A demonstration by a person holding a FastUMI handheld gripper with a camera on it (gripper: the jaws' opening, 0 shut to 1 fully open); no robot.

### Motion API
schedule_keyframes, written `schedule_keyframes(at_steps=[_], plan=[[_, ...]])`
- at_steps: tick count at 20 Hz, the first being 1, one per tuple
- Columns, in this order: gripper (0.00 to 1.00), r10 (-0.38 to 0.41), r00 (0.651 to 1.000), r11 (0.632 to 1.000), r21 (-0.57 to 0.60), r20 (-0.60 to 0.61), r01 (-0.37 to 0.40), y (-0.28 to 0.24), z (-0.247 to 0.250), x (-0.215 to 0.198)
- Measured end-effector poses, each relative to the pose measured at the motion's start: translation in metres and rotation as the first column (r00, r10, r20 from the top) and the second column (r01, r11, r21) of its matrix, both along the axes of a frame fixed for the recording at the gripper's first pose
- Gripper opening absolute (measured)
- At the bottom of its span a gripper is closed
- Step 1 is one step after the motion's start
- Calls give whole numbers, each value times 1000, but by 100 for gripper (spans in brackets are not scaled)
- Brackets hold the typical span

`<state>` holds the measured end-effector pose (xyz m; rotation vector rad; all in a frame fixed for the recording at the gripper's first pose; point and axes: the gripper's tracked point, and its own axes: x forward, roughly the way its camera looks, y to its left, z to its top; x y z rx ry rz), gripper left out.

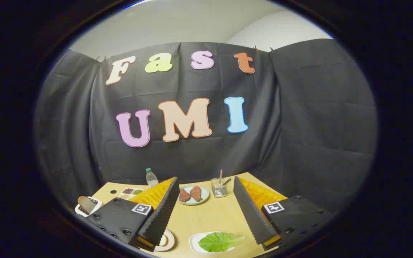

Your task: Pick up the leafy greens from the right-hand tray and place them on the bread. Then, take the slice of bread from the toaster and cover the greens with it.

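Claw (206, 215) is wide open, holding nothing, raised above the desk (210, 218) and pointing toward the far wall. Greens (221, 241) lie on a white tray (194, 242) at the near edge, between the 2 fingers and a bit right of centre. We judge step 1, the pick, not started.

To do it well we'd tip the claw down and come in over the leaf, keep the fingers wide until they straddle it, then close on the thick middle, not the thin tip, so it doesn't tear or slip. Lift straight up to clear the tray rim.

The bread on a plate (166, 240) sits near left, mostly hidden by the left finger. Toaster with a slice (86, 204) is on the far left.

Light wood desk, uncluttered in the middle. Far side: meat plate (193, 194), cup of utensils (219, 187), bottle (151, 177), dish of seeds (131, 192). Black cloth walls the booth.
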<state>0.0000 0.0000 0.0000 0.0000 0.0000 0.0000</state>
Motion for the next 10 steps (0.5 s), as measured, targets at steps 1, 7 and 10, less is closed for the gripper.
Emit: schedule_keyframes(at_steps=[1,7,10], plan=[[97,2,1000,1000,2,-3,-2,1,-1,2],[97,9,1000,1000,11,-14,-9,-3,-4,10],[97,18,1000,999,27,-23,-18,-2,-6,13]])
